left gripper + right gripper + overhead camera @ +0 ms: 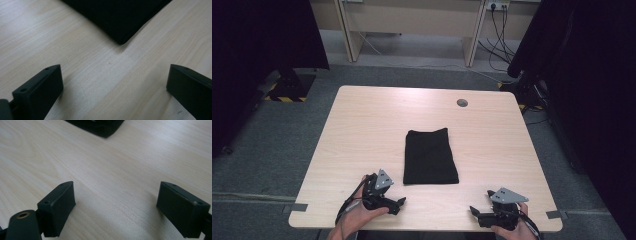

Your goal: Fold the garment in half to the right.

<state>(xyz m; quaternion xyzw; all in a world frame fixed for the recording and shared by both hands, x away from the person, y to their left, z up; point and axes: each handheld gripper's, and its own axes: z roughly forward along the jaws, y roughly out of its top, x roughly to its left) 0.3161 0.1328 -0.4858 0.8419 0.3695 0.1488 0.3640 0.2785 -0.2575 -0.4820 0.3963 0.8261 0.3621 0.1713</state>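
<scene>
1. A folded black cloth (pixel 430 157) lies flat at the centre of the pale wooden table (pixel 362 130), squared into a neat upright rectangle with its edges roughly parallel to the table's sides.

2. At lower left of the high view, the left gripper (pixel 398 204) rests near the table's front edge, held in a person's hand (pixel 357 215). Its jaws stand wide apart and grip nothing, as the left gripper view confirms, with bare wood between them.

3. At lower right of the high view, the right gripper (pixel 476 213) sits low by the front edge, likewise spread wide and empty. The right gripper view has bare tabletop between the jaws.

4. In the left gripper view a corner of the cloth (pixel 117 17) fills the upper middle of the frame, near the jaws but apart from them. In the right gripper view a cloth corner (pixel 100 126) sits at the top edge, farther off.

5. Judged from this layout, the folding looks complete or close to it: the cloth is compact and tidy, and neither gripper touches it. Whether a further fold or a move of the cloth is left cannot be told.

6. A small round grommet (pixel 462 103) marks the table's upper right.
</scene>
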